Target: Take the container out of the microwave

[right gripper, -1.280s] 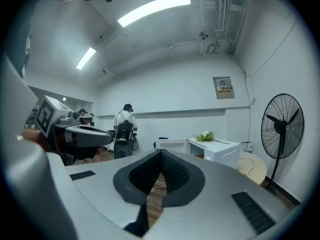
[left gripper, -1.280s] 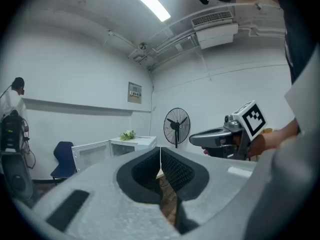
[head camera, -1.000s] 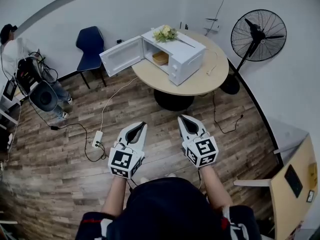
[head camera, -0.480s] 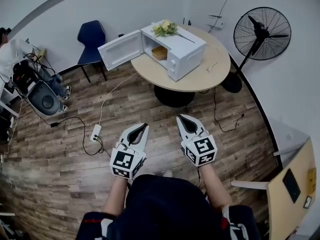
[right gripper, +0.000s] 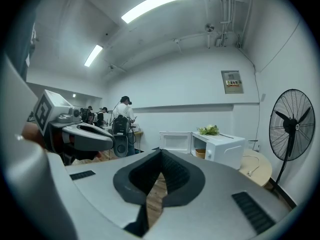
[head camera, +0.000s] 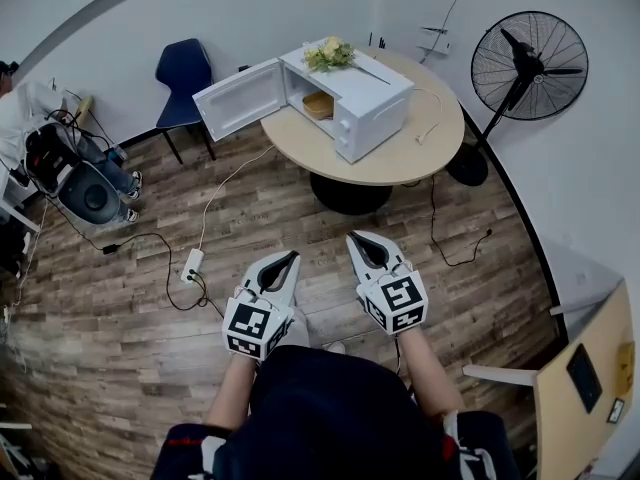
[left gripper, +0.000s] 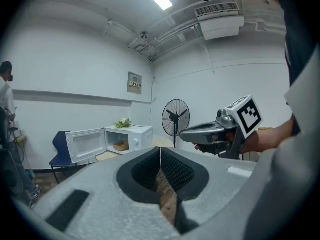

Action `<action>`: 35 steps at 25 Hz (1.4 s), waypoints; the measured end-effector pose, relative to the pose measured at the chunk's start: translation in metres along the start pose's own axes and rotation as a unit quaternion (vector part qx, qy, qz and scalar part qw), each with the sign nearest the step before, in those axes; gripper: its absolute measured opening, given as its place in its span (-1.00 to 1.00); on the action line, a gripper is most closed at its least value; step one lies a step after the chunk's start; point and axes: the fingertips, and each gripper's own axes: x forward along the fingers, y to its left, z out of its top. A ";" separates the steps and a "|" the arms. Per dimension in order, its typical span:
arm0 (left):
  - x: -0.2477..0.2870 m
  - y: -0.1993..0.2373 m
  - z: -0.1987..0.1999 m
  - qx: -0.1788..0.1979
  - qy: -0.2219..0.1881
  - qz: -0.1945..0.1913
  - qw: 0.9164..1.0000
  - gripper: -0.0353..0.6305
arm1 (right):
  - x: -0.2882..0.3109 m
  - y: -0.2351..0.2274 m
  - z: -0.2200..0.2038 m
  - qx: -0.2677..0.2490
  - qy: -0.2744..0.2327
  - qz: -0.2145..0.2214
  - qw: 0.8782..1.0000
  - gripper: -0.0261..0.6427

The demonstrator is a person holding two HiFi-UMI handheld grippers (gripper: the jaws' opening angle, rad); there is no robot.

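Observation:
A white microwave (head camera: 352,100) stands on a round table (head camera: 400,158) across the room, its door (head camera: 238,108) swung open to the left. A tan bowl-like container (head camera: 320,105) sits inside the cavity. It also shows in the left gripper view as container (left gripper: 120,145) and in the right gripper view as container (right gripper: 200,153). My left gripper (head camera: 291,257) and right gripper (head camera: 353,239) are held side by side in front of my body, far from the table. Both are shut, with nothing between their jaws.
Flowers (head camera: 328,55) lie on top of the microwave. A standing fan (head camera: 528,63) is to the right of the table and a blue chair (head camera: 183,73) to its left. A power strip (head camera: 192,265) and cables lie on the wooden floor. A person (head camera: 75,183) sits at far left.
Both grippers have sunk a little and drawn nearer to my body, the left one more. Both stayed shut. The microwave and container are as before.

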 end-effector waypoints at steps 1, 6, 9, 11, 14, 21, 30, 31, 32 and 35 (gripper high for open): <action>0.002 0.002 0.001 0.000 0.000 -0.001 1.000 -0.83 | 0.004 -0.001 0.002 0.000 -0.002 0.000 1.000 -0.90; 0.022 0.027 0.004 -0.002 -0.001 -0.008 1.000 -0.83 | 0.034 -0.011 0.009 -0.006 -0.003 -0.002 1.000 -0.89; 0.040 0.047 0.005 -0.004 -0.003 -0.014 1.000 -0.83 | 0.057 -0.021 0.010 -0.008 0.003 -0.006 1.000 -0.90; 0.051 0.062 0.008 -0.011 -0.004 -0.018 1.000 -0.83 | 0.077 -0.028 0.012 -0.007 0.006 -0.008 1.000 -0.90; 0.067 0.095 0.009 -0.014 -0.003 -0.021 1.000 -0.83 | 0.111 -0.036 0.018 -0.006 0.008 -0.011 1.000 -0.90; 0.100 0.178 0.020 -0.011 0.001 -0.042 0.999 -0.83 | 0.194 -0.051 0.037 0.003 0.016 -0.028 0.999 -0.89; 0.128 0.278 0.021 -0.024 0.013 -0.068 0.997 -0.83 | 0.291 -0.052 0.051 0.005 0.035 -0.051 0.998 -0.89; 0.130 0.286 0.019 -0.025 0.014 -0.071 0.997 -0.83 | 0.299 -0.051 0.051 0.006 0.038 -0.054 0.998 -0.89; 0.132 0.292 0.018 -0.027 0.014 -0.076 0.997 -0.83 | 0.306 -0.050 0.049 0.008 0.041 -0.057 0.998 -0.89; 0.135 0.309 0.014 -0.030 0.014 -0.089 0.996 -0.83 | 0.326 -0.045 0.046 0.012 0.050 -0.065 0.997 -0.89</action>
